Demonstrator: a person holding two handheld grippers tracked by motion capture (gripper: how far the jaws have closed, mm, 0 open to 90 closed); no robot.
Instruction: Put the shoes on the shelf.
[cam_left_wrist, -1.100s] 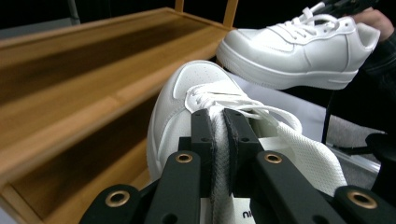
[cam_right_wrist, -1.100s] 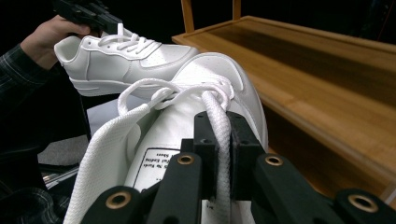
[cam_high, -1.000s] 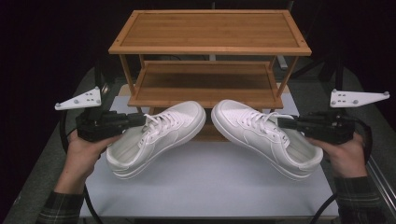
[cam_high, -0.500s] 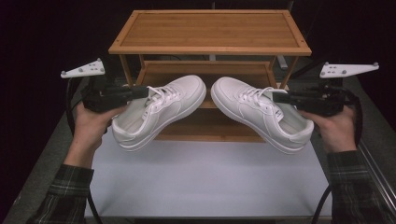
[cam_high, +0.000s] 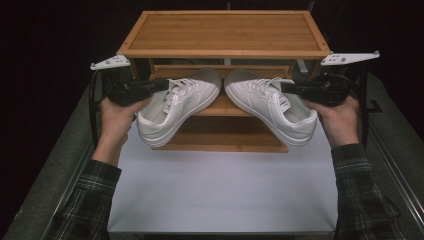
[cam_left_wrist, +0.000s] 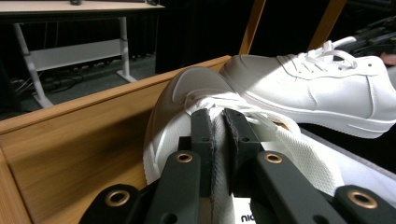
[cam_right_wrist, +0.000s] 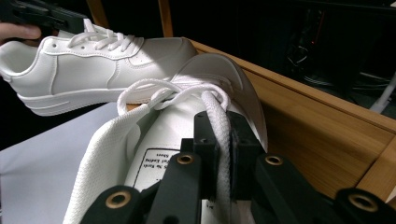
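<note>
Shoes, left (cam_high: 176, 105) and right (cam_high: 272, 102), hang clamped in left gripper (cam_high: 162, 86) and right gripper (cam_high: 290, 88), toes at the rack (cam_high: 225, 50), neither shelved yet.

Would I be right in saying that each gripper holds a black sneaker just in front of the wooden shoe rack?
Not quite: the left sneaker and right sneaker are white, as the high view shows. Each gripper does hold one before the wooden shoe rack.

We see smooth white leather-look sneakers (cam_high: 180, 107) with mesh lining, a varnished wooden rack (cam_high: 225, 35), a matt bench (cam_high: 220, 190).
</note>
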